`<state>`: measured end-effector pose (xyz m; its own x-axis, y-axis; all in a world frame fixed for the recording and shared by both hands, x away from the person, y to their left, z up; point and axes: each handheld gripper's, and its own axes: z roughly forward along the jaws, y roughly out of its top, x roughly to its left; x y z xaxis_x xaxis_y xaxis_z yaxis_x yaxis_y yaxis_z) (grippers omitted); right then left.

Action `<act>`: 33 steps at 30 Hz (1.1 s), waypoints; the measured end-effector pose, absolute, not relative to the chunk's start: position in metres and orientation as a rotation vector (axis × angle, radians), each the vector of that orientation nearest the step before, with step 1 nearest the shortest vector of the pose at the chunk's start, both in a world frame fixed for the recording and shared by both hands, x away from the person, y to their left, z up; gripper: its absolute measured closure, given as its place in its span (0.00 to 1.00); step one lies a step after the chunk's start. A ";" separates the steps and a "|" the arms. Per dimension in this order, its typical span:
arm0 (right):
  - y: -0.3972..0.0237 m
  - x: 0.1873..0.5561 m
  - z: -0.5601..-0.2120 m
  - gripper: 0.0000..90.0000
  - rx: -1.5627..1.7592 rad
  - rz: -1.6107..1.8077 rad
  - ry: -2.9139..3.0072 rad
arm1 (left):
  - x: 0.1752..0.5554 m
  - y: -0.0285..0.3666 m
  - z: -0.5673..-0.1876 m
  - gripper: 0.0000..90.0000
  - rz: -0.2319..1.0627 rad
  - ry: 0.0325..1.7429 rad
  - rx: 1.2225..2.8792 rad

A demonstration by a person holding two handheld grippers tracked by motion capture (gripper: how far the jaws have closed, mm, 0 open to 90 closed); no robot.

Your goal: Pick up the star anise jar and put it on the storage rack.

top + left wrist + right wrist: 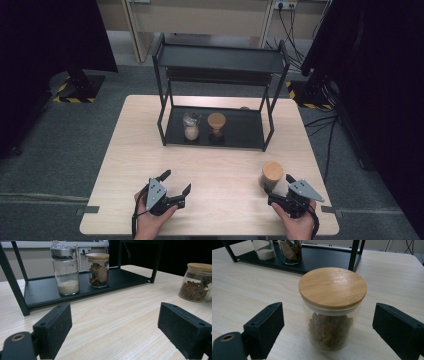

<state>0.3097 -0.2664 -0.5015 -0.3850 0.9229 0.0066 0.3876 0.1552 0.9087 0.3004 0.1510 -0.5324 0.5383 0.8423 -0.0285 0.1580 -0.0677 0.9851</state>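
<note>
A wooden-lidded glass jar (332, 308) of brown spices stands upright on the bench (220, 165), between the right claw's (328, 330) open jaws, untouched by either pad. The left claw (172, 186) rests open, well apart from it.

We are finding no text, label, brand or number that can be read. The jar with the wooden lid (332, 307) is showing bare glass and plain wood, and the two jars on the black shelf (82, 287) are carrying no lettering that we can make out. The one sign we are seeing is the yellow-and-black warning striping (70, 99) on the base of a stand on the floor, with more of it on another base (305, 102) across the room.
</note>
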 end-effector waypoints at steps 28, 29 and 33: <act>-0.261 0.334 -0.513 0.29 1.221 1.188 1.878 | 0.301 0.151 -0.532 0.13 0.701 0.881 1.563; -0.261 0.334 -0.513 0.29 1.218 1.191 1.875 | 0.301 0.151 -0.532 0.13 0.700 0.882 1.564; -0.261 0.331 -0.513 0.29 1.198 1.209 1.867 | 0.301 0.152 -0.532 0.13 0.699 0.883 1.563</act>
<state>0.3315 -0.2607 -0.5129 -0.4078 0.9129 -0.0143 0.3608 0.1755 0.9160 0.3009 0.1516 -0.5324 0.5391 0.8416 -0.0326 0.1607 -0.0648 0.9849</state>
